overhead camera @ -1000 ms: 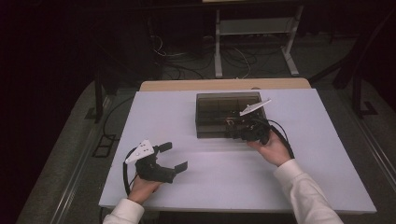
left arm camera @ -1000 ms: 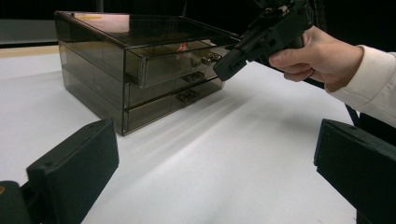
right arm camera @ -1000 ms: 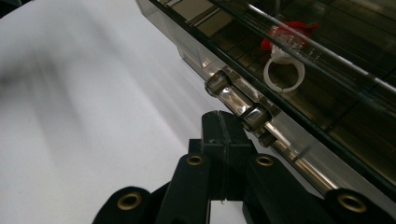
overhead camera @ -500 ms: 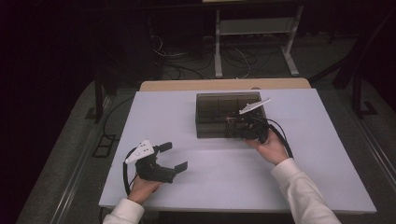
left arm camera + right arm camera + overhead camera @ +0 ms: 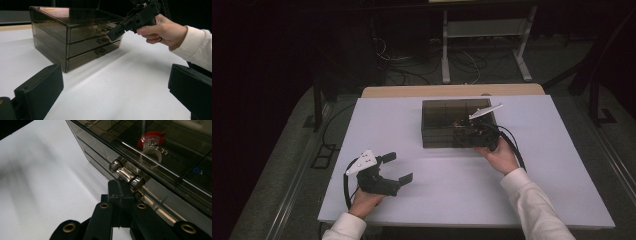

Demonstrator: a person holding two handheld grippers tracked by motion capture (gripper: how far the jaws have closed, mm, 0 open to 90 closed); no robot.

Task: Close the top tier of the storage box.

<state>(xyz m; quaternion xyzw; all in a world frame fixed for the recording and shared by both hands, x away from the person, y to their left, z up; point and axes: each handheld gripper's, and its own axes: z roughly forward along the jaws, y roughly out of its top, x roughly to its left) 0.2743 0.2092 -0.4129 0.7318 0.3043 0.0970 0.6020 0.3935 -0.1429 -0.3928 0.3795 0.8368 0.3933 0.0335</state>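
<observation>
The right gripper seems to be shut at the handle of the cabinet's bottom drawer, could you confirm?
Not quite: the right gripper is shut at the handle of the top drawer, as the left gripper view shows.

- The high view looks forward and down from above the person's side, taking in the whole white table [image 5: 452,195].
- The left gripper view sits low near the tabletop, facing the smoky drawer box [image 5: 75,37] from some way off.
- The right gripper view is pressed close to that box's metal handle [image 5: 126,173].
- All three share the box.
</observation>
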